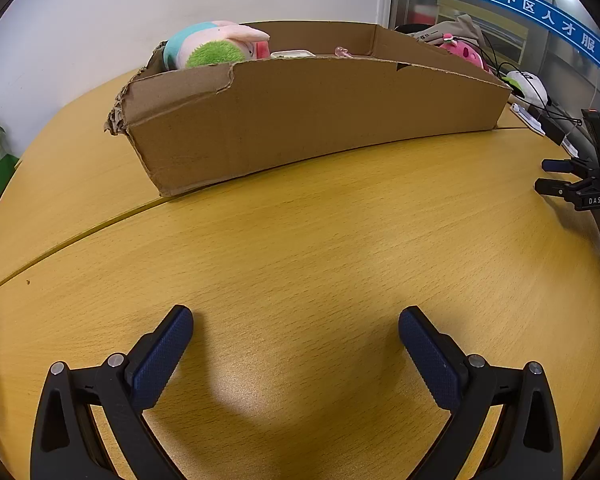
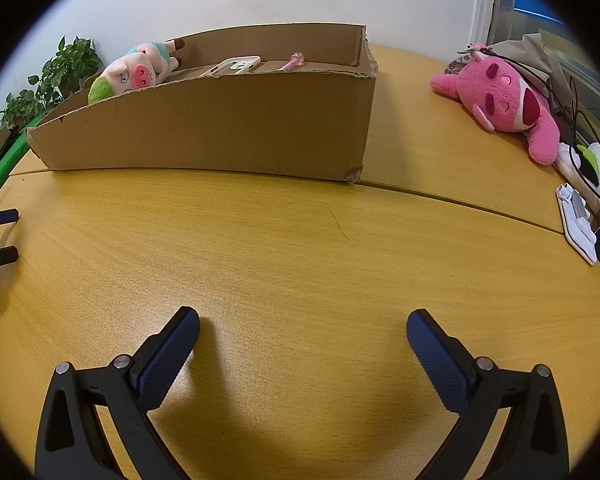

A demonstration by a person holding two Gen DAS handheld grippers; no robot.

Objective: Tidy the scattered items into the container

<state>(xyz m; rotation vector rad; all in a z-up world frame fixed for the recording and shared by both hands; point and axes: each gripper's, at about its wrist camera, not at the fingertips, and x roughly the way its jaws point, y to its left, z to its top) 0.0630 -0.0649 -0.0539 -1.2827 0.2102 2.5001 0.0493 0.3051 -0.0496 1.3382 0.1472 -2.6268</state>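
A torn cardboard box (image 1: 300, 116) (image 2: 220, 128) stands on the wooden table (image 1: 300, 248). Inside it lie a pig plush toy (image 1: 216, 46) (image 2: 136, 70), a white phone case (image 2: 236, 66) (image 1: 292, 54) and a small pink item (image 2: 294, 60) (image 1: 342, 52). My left gripper (image 1: 296, 320) is open and empty, low over the table in front of the box. My right gripper (image 2: 303, 324) is open and empty too, also before the box. It shows in the left wrist view (image 1: 552, 176) at the right edge. The left gripper's fingertips show at the left edge of the right wrist view (image 2: 0, 236).
A big pink plush toy (image 2: 504, 100) (image 1: 462, 53) lies right of the box, with a paper bag (image 2: 540, 56), black cables (image 2: 580, 120), a white and green plush (image 2: 592, 160) (image 1: 528, 84) and a white flat item (image 2: 578, 224). A potted plant (image 2: 60, 76) stands at the left.
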